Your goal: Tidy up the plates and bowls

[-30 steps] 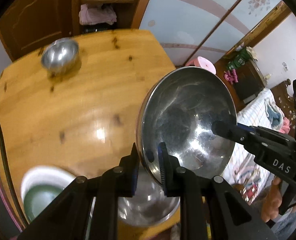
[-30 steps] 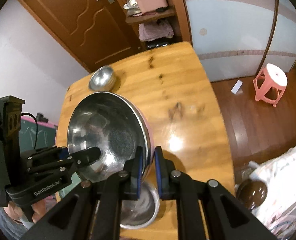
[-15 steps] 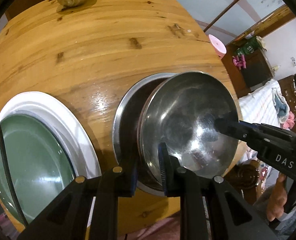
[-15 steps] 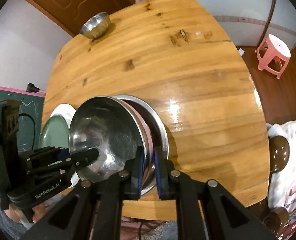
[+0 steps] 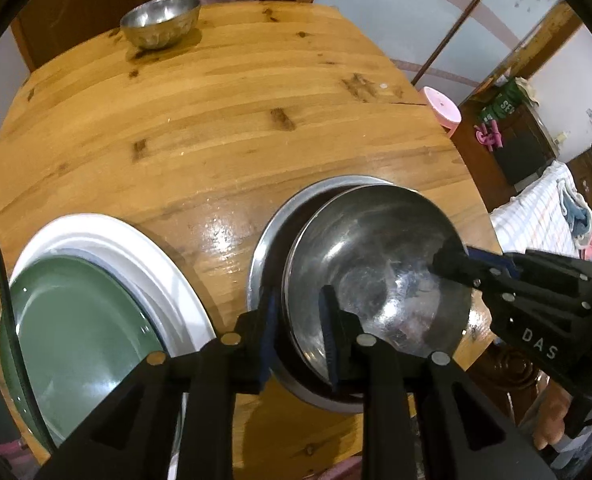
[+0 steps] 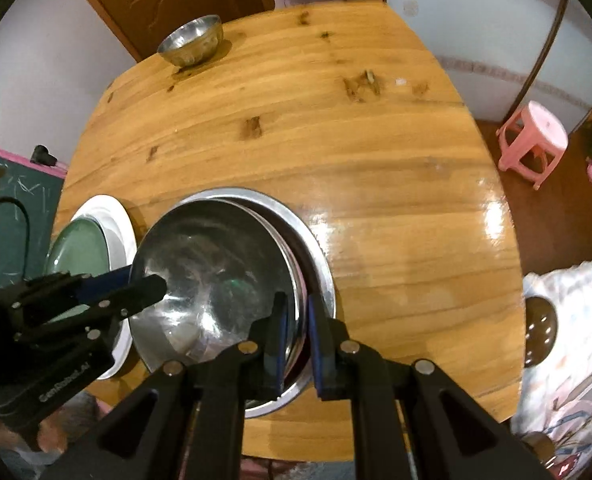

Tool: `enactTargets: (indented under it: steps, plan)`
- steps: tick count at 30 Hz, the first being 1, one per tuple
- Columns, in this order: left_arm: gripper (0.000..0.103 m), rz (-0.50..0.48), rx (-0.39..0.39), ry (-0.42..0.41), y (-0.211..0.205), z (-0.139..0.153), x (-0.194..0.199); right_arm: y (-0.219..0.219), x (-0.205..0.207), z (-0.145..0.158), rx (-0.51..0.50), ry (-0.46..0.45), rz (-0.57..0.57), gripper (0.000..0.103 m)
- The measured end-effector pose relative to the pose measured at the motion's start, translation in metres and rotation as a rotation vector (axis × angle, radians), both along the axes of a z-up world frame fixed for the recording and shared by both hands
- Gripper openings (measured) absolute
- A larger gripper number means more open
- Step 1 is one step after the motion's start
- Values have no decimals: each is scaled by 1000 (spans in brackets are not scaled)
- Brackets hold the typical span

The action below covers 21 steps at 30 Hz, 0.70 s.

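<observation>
A large steel bowl point(image 5: 375, 256) point(image 6: 212, 264) sits low inside a wider steel basin point(image 5: 272, 240) point(image 6: 311, 248) at the wooden table's near edge. My left gripper point(image 5: 297, 320) is shut on the bowl's near-left rim. My right gripper point(image 6: 296, 320) is shut on its opposite rim and also shows in the left wrist view point(image 5: 451, 264). A green plate point(image 5: 80, 328) point(image 6: 80, 248) lies on a white plate point(image 5: 144, 264) point(image 6: 116, 216) to the left. A small steel bowl point(image 5: 160, 20) point(image 6: 192, 40) stands at the far edge.
The wooden table point(image 5: 224, 120) point(image 6: 375, 160) spreads between the basin and the small bowl. A pink stool point(image 6: 533, 136) stands on the floor to the right. A bed with patterned cloth point(image 5: 543, 216) lies beyond the table's right edge.
Both grippers have lowered the large steel bowl from tilted above the table down into the wider basin, and the jaws now stand slightly wider on its rim.
</observation>
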<state>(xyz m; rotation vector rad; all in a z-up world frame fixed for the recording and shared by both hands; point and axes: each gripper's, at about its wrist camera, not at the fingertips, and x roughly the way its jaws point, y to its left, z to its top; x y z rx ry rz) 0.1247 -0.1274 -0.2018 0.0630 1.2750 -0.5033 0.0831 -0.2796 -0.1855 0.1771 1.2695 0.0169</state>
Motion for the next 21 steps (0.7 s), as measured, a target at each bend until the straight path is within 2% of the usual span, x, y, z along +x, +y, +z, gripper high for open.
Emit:
enactTargets:
  steps: [2,3,4,6,7,9,13,21]
  plan:
    - [27,1,7,-19,-1,2,1,2,-3,6,-50,-32,5,17]
    - [34,5,14,-28,-1,4,2,3,-3,9,-58,-42,5,24]
    - [48,17,25,-46,0,7,2,2,-4,12,-63,-52,3,27]
    - [65,39,13,-76,4,14,2,1,-7,19,-67,-73,-5,29]
    - [69,48,-11,-105,9,20,-1,1,-8,23,-68,-82,-6,29]
    - [70,53,-18,-121,13,24,-2,2,-10,27,-74,-107,0,30]
    - [70,69,-46,-109,21,26,-1,5,-9,26,-45,-99,13,30]
    - [70,53,-53,-175,25,44,-5,16,-4,30,-9,-106,40,30]
